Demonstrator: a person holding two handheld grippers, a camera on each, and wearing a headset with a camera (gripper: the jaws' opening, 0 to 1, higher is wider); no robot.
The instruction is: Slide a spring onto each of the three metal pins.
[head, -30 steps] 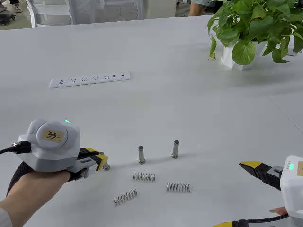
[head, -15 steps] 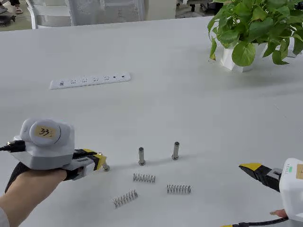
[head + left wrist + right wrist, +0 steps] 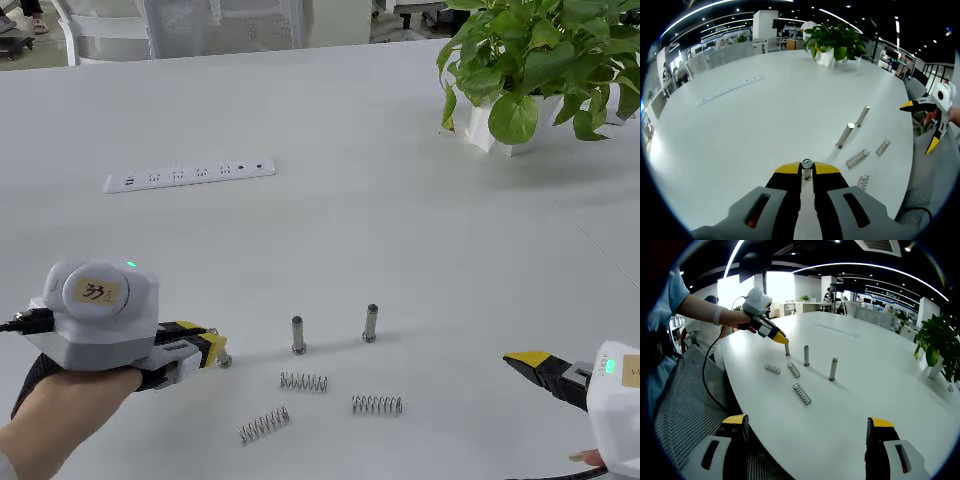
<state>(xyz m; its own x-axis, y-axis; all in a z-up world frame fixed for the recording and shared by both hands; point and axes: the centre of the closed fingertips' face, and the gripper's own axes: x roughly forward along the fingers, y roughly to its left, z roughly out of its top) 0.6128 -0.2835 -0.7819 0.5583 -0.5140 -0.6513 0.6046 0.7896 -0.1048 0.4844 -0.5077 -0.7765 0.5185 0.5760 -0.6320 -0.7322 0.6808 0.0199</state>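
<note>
At the left, the left gripper [image 3: 208,349] has its jaws clenched on the leftmost pin [image 3: 224,358], which stands upright on the table [image 3: 420,230]. To its right, the middle pin [image 3: 298,335] and the right pin [image 3: 371,323] stand upright and bare. Nearer the person, the left spring [image 3: 265,424], the middle spring [image 3: 303,381] and the right spring [image 3: 377,404] lie flat, apart from one another. At the far right, the right gripper [image 3: 807,421] holds its jaws released, wide apart and empty.

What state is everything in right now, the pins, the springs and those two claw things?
left gripper: shut on left pin.
right gripper: open, holding nothing.
left pin: upright, bare, gripped.
middle pin: upright, bare.
right pin: upright, bare.
three springs: lying loose on the table.
</note>
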